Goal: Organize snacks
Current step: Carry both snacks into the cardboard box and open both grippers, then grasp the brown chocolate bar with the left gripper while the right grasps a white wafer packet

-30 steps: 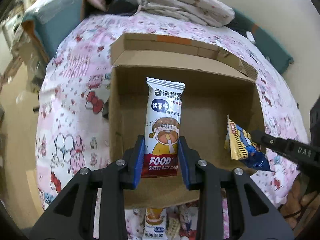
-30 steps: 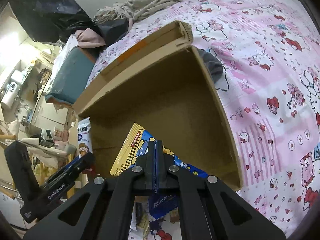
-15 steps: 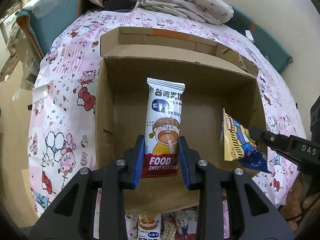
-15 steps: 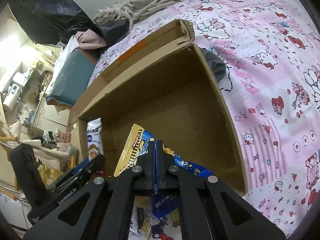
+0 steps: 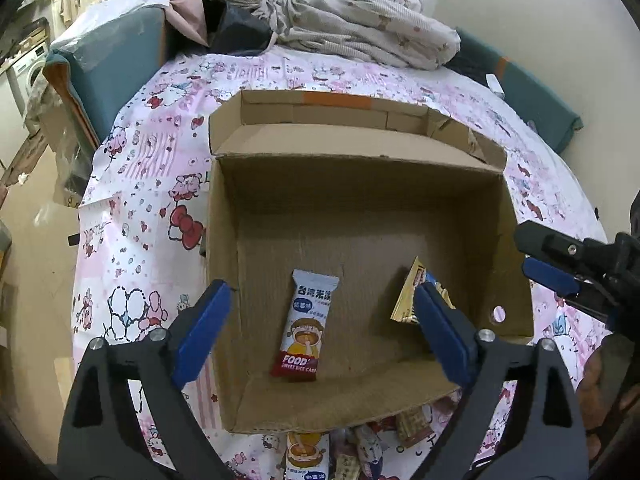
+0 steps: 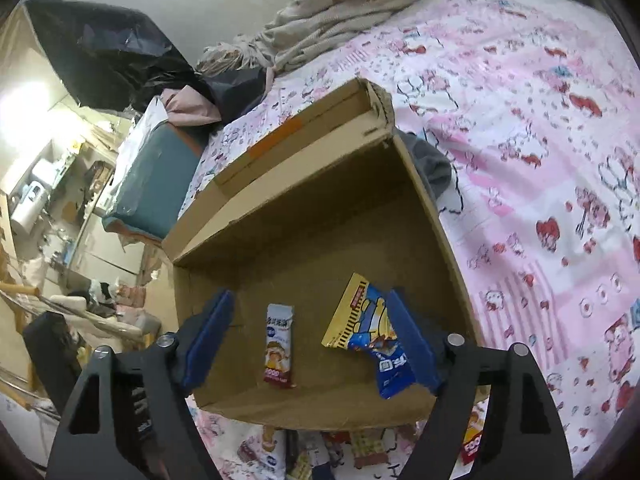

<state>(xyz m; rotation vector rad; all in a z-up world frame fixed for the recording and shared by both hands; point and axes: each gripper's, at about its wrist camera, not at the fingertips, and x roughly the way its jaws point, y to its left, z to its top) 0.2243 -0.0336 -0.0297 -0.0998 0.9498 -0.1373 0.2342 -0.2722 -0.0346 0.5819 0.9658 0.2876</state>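
Both packets lie inside the cardboard box (image 5: 224, 280) near its front edge – the rice cake bar (image 5: 306, 324) lengthwise under the opening, empty left gripper (image 5: 320, 332), the yellow-blue packet (image 6: 368, 332) under the right gripper (image 6: 310, 340) (likewise opening, nothing gripped).

We are looking at a home bedroom: a bed (image 5: 132, 184) wearing a pink cartoon sheet, rumpled bedding (image 5: 360, 32) piling beyond, a washing machine (image 5: 30, 66) standing nearby.
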